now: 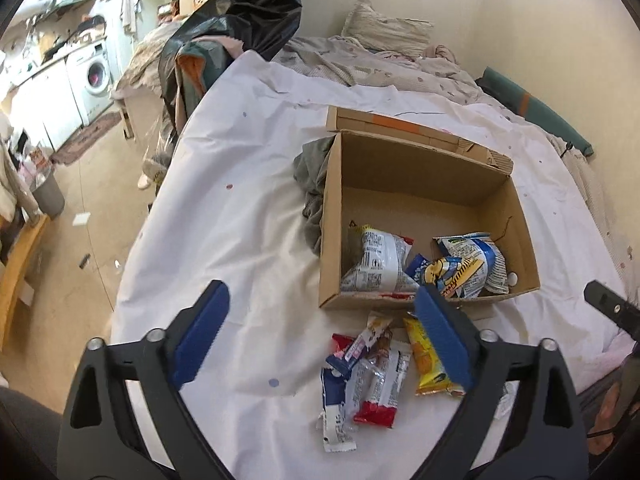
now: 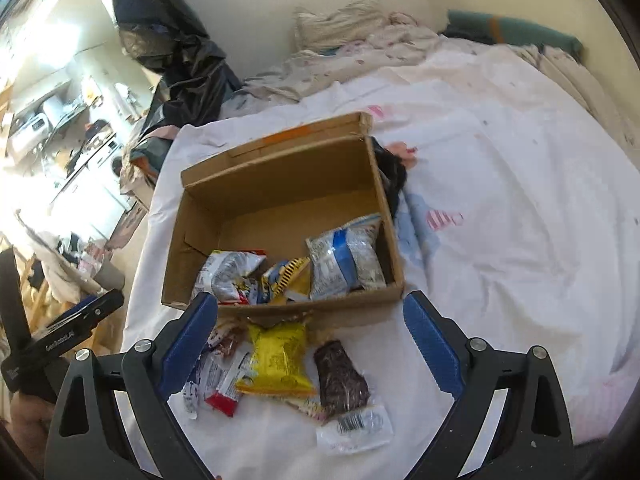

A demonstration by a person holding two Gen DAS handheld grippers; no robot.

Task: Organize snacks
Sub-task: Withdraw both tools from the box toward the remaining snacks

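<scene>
An open cardboard box (image 1: 516, 216) (image 2: 280, 168) sits on a white sheet and holds a few snack bags, among them a white one (image 1: 376, 260) and a blue-and-white one (image 2: 346, 258). A pile of loose snacks lies in front of the box: a yellow packet (image 2: 278, 358) (image 1: 426, 364), a dark brown bar (image 2: 340, 378) and several small wrappers (image 1: 372, 372). My left gripper (image 1: 320, 340) is open and empty above the pile's left side. My right gripper (image 2: 310, 344) is open and empty, its jaws spread around the pile.
A grey cloth (image 1: 314, 184) lies against the box's left wall. A black plastic bag (image 1: 240, 20) hangs at the bed's far left. Rumpled bedding and a pillow (image 1: 384, 28) lie behind the box. The bed edge and floor (image 1: 80, 240) are to the left.
</scene>
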